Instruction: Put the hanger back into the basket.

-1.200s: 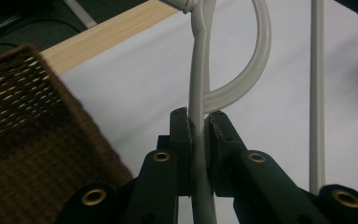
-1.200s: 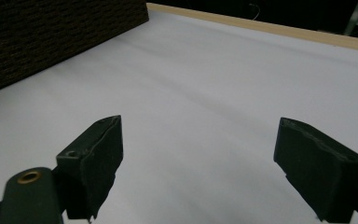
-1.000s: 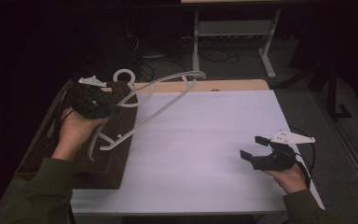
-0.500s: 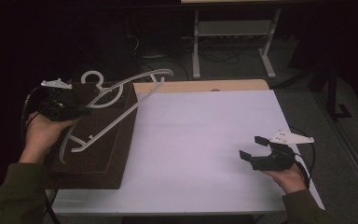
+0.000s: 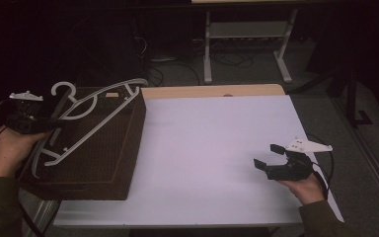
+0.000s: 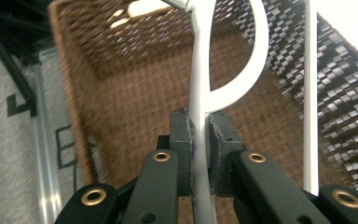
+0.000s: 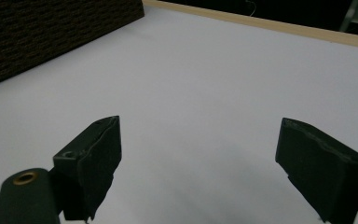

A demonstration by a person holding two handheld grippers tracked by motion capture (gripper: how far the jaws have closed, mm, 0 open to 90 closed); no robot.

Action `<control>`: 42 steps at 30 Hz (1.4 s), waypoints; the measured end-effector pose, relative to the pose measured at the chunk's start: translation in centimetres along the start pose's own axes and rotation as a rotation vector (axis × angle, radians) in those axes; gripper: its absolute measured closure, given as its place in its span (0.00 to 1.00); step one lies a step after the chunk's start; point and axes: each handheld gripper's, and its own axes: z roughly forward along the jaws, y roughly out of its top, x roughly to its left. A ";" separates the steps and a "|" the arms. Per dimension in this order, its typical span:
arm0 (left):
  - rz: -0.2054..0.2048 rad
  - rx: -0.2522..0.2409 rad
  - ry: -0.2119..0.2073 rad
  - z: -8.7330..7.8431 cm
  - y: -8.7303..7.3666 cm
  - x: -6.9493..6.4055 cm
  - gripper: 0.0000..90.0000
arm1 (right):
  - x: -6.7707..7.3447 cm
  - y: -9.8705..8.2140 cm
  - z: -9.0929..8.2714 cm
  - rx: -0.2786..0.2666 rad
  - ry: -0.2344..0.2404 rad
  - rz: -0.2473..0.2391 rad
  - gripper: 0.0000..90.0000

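Left gripper view: fingers (image 6: 199,140) clenched on white hanger (image 6: 200,88) over wicker basket (image 6: 121,107); right fingers (image 7: 328,175) released; no readable writing.

A wicker basket (image 5: 108,163) stands at the left end of the tabletop (image 5: 212,148). A clothes hanger (image 5: 86,118) lies tilted over the basket's open top, pinched in the left claw (image 5: 49,123). Well apart, the right claw (image 5: 269,157) hovers over the tabletop's near right corner.

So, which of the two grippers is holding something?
The left gripper: its jaws are shut on the white hanger above the basket. The right gripper is open, empty.
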 end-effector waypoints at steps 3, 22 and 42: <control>-0.006 0.014 0.010 0.1 -0.4 0.6 0.91 | 0.0 0.0 0.0 0.003 -0.001 0.003 0.15; -0.011 0.028 -0.003 0.7 -1.4 1.2 0.58 | 0.0 0.1 0.0 0.006 -0.004 -0.005 0.15; 0.024 -0.242 -0.250 1.5 0.4 -7.5 0.25 | 0.6 1.8 -0.9 -0.063 0.025 -0.005 0.15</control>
